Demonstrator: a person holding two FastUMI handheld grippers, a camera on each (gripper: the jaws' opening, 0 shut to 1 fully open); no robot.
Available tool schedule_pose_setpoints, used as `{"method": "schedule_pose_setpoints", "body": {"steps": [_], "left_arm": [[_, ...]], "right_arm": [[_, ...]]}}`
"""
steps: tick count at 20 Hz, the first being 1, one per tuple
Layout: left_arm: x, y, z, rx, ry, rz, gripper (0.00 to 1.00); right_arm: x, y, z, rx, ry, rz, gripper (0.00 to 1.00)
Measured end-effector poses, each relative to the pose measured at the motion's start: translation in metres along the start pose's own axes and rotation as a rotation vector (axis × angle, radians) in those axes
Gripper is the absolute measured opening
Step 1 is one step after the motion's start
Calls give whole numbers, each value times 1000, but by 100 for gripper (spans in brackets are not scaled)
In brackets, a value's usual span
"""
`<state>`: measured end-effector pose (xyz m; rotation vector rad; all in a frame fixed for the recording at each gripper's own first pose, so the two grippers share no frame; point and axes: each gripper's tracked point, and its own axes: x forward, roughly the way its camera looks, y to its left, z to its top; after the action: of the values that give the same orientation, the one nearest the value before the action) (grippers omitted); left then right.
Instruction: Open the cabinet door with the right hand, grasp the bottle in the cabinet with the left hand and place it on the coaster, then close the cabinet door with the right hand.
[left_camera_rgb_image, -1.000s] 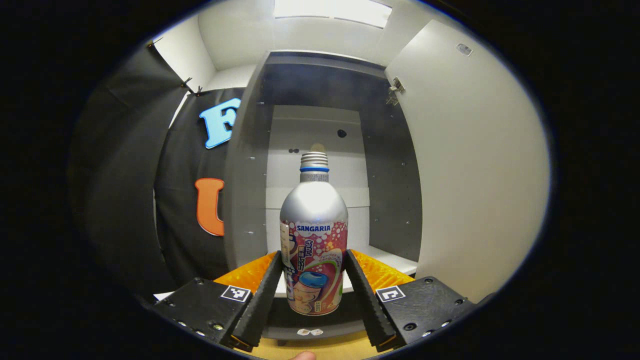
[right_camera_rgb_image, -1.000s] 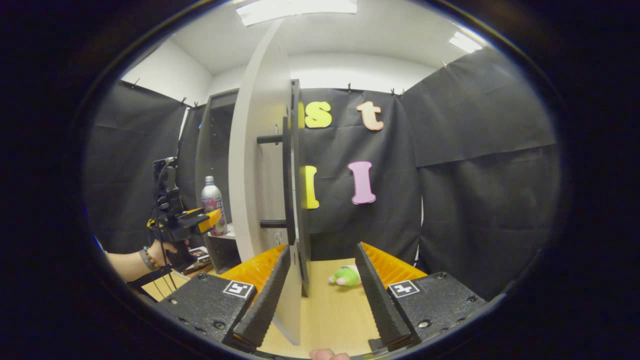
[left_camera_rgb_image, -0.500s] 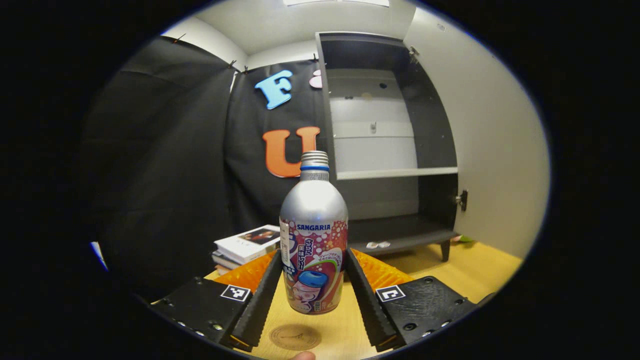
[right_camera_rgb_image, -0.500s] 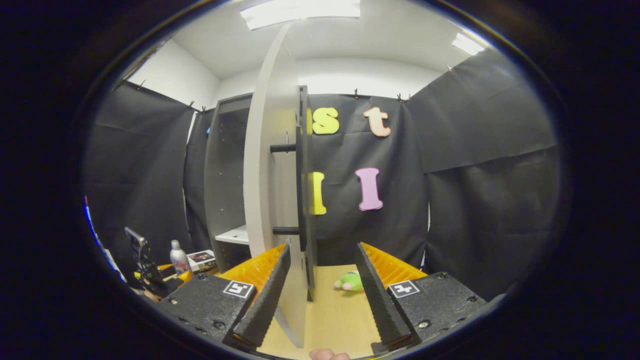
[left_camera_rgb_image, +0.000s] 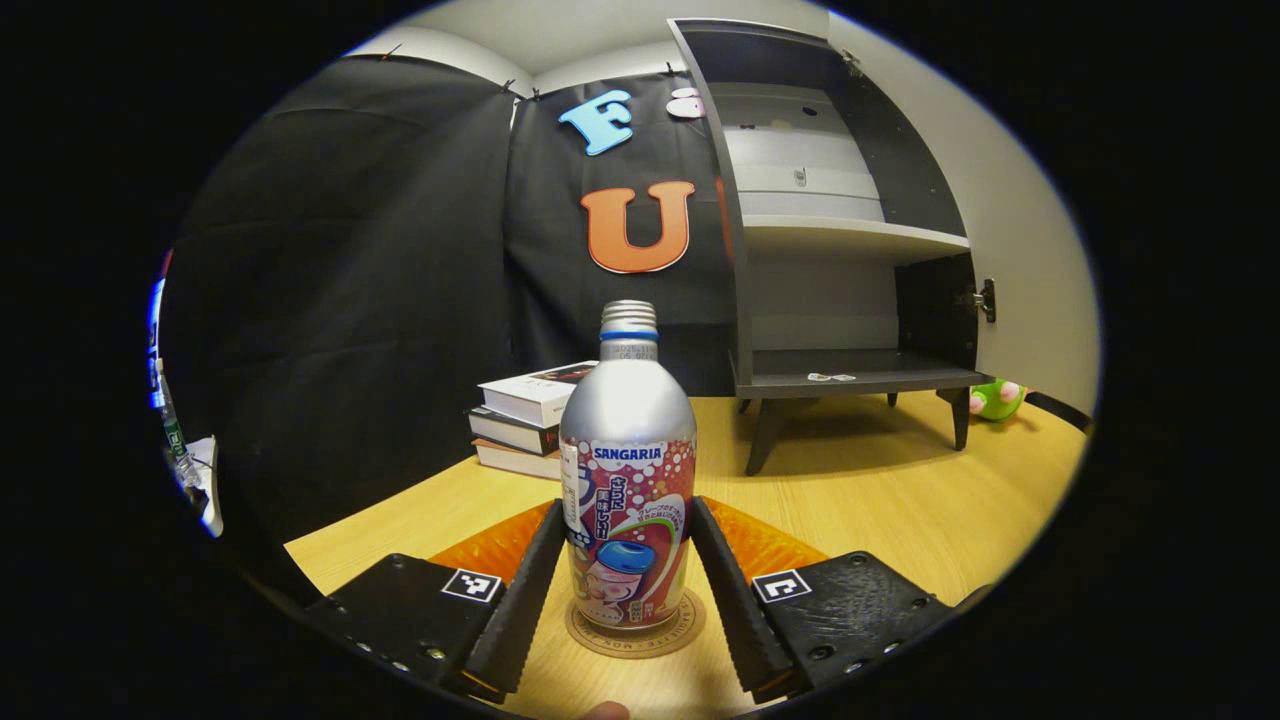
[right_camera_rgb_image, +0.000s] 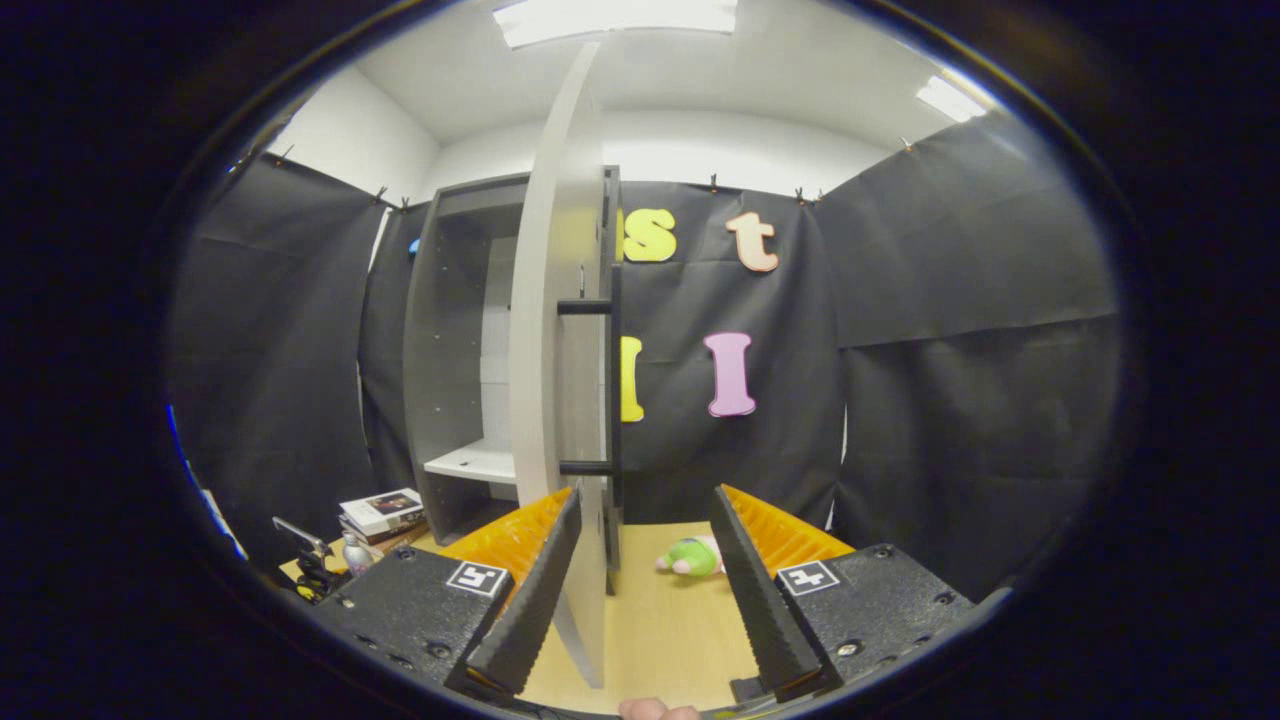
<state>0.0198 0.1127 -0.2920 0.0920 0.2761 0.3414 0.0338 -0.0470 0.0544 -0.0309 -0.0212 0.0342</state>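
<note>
Left gripper view: holds the bottle (left_camera_rgb_image: 627, 470) upright between both fingers of the left gripper (left_camera_rgb_image: 627, 590), pads pressed to its sides. Sits on, or just above, the coaster (left_camera_rgb_image: 636, 628) on the table (left_camera_rgb_image: 880, 500); contact at the base too close to call. Behind, cabinet (left_camera_rgb_image: 840, 290) open and its shelf bare, door (left_camera_rgb_image: 1020, 270) swung out to the right; books (left_camera_rgb_image: 528, 415) stacked left of it, a green toy (left_camera_rgb_image: 995, 398) by its far leg. Judged done: door opened, bottle taken out and brought to the coaster. Left: release the bottle, back away, close the door. Against half a second ago: then hung clearly above the coaster with the cabinet close and large; now lower, right over the disc, cabinet farther off and the table wide in view. A second ago: bottle at the cabinet mouth.

Right gripper view: right gripper (right_camera_rgb_image: 640, 590) open, fingers wide apart and gripping nothing, door (right_camera_rgb_image: 565, 400) edge standing just inside its left finger, handle (right_camera_rgb_image: 610, 385) above. Toy (right_camera_rgb_image: 692, 556) on the table beyond. Far down at the left, bottle (right_camera_rgb_image: 355, 552) and left gripper (right_camera_rgb_image: 315, 570) small beside the books (right_camera_rgb_image: 380, 510). Against the earlier frames: door edge and handle slightly shifted in view, bottle lower and smaller; a second ago up at the shelf, with a hand under the left gripper.
</note>
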Motion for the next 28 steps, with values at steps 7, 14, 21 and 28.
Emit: {"method": "schedule_pose_setpoints", "body": {"steps": [7,14,21,28], "left_arm": [[6,-1,-14,4,47,-21,76],[-3,-3,-31,-28,85,-34,83],[-18,-10,26,-1,-38,-81,98],[-61,4,132,-10,-166,-63,97]], "right_arm": [[-1,1,4,-2,-3,-19,83],[3,-1,4,-2,-4,-24,83],[6,-4,2,1,-4,-19,83],[6,-7,-1,12,-8,-19,83]]}}
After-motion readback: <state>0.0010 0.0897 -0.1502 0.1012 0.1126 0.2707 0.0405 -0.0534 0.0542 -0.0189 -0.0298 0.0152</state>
